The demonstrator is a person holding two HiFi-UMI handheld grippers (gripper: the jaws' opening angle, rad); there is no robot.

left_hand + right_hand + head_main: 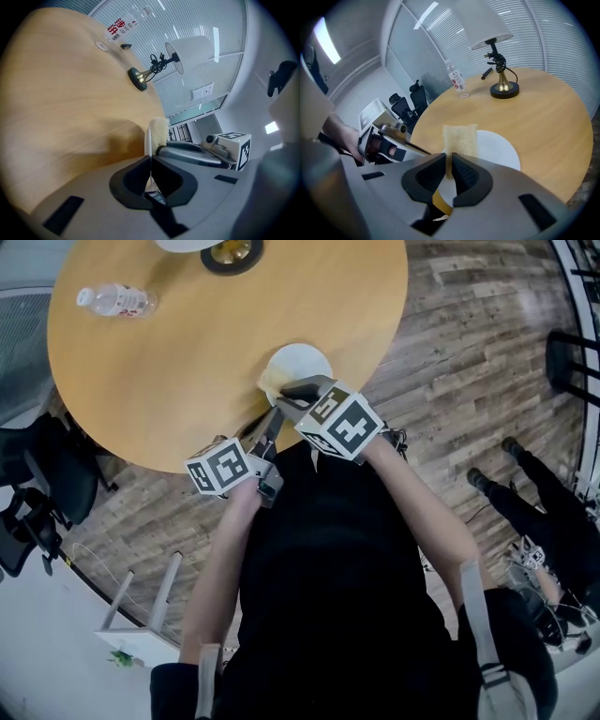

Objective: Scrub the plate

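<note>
- Right gripper (449, 164): the jaws pinch the near end of a yellow sponge (460, 138), which lies against the face of the white plate (502, 151).
- Left gripper (150, 161): the jaws are clamped on the plate's thin near-left rim.
- Plate: it sits at the near edge of the round wooden table (543, 108).
- Far side of the table: a lamp (502, 88) and a water bottle (457, 80) stand well apart from the plate.

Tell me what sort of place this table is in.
Most likely an office or meeting room. Black swivel chairs stand beside the round wooden table, slatted blinds line the glazed wall behind it, and a desk lamp stands on the table.
</note>
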